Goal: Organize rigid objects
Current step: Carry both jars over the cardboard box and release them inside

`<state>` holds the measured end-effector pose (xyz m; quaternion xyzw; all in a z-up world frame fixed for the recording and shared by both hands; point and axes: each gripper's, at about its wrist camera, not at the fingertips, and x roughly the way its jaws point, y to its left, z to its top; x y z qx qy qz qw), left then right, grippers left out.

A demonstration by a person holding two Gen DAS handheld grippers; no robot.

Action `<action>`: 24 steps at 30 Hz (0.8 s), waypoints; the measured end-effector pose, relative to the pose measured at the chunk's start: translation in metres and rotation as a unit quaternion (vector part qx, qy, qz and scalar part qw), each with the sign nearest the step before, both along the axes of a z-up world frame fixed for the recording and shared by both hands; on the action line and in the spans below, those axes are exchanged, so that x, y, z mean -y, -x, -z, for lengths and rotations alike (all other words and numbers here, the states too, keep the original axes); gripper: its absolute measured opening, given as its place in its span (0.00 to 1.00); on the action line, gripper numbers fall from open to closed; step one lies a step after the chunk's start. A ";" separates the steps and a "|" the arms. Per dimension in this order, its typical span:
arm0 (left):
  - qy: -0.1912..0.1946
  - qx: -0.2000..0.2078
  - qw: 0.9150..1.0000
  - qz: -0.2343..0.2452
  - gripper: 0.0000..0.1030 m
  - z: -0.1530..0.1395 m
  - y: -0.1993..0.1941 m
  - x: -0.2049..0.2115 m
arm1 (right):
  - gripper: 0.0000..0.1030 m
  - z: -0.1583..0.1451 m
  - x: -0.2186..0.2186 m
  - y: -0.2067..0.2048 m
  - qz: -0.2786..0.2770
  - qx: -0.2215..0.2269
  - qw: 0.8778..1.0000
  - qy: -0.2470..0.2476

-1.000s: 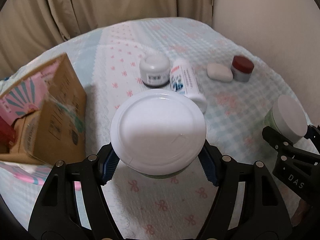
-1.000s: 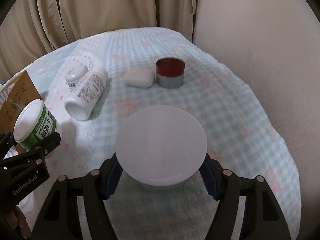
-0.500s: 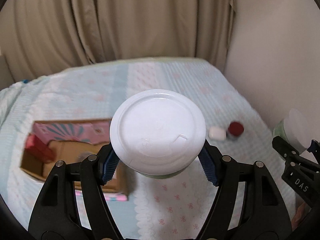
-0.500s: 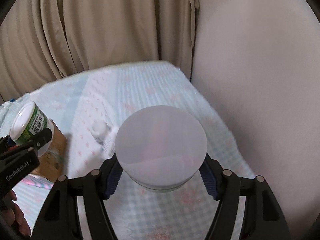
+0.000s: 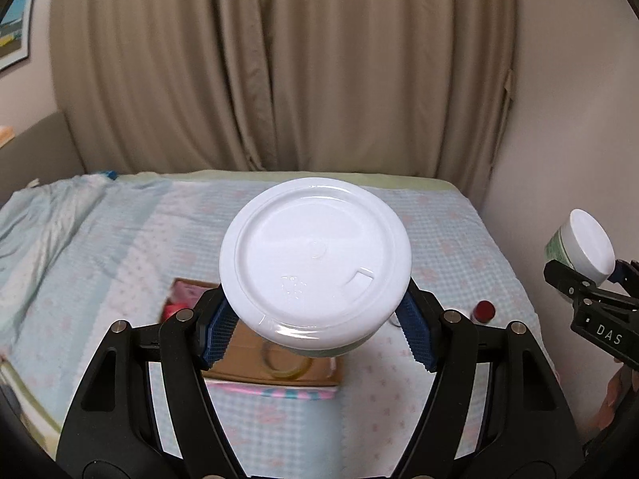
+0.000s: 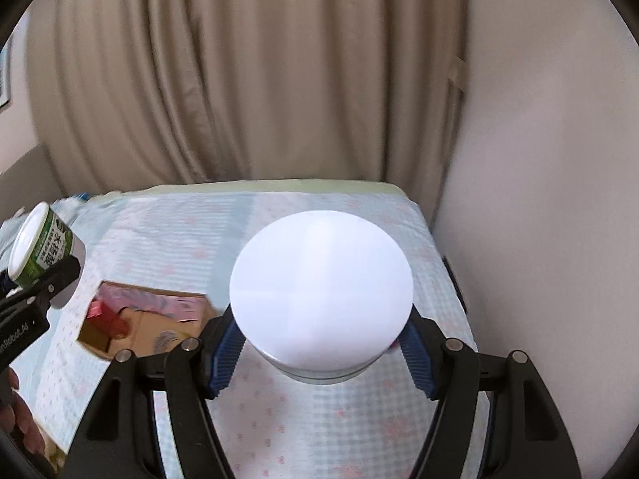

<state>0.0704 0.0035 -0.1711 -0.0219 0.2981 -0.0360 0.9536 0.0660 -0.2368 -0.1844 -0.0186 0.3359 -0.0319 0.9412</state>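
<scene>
My left gripper is shut on a green-labelled jar with a white lid, held high above the bed. The same jar shows at the left of the right wrist view. My right gripper is shut on a jar with a flat white lid, also held high; it shows at the right of the left wrist view. An open cardboard box lies on the bed below, with a red item and a tape ring inside. It also shows in the right wrist view.
A small red-capped jar stands on the checked bedspread right of the box. Beige curtains hang behind the bed and a wall runs along its right side. Other items are hidden behind the held jars.
Both grippers have risen well above the bed with their jars, so the box and bed look smaller and farther. The bottles that lay near the grippers are out of sight.
</scene>
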 end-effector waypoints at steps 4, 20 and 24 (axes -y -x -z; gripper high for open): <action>-0.005 -0.009 1.000 -0.009 0.66 -0.008 -0.001 -0.031 | 0.64 -0.014 -0.035 -0.001 -0.035 -0.008 0.999 -0.005; -0.011 -0.061 0.996 0.064 0.66 0.009 -0.046 -0.143 | 0.64 -0.009 -0.169 -0.039 -0.028 -0.037 0.998 -0.045; -0.022 -0.078 0.992 0.096 0.66 0.024 -0.068 -0.161 | 0.64 0.006 -0.197 -0.057 -0.007 -0.055 0.997 -0.048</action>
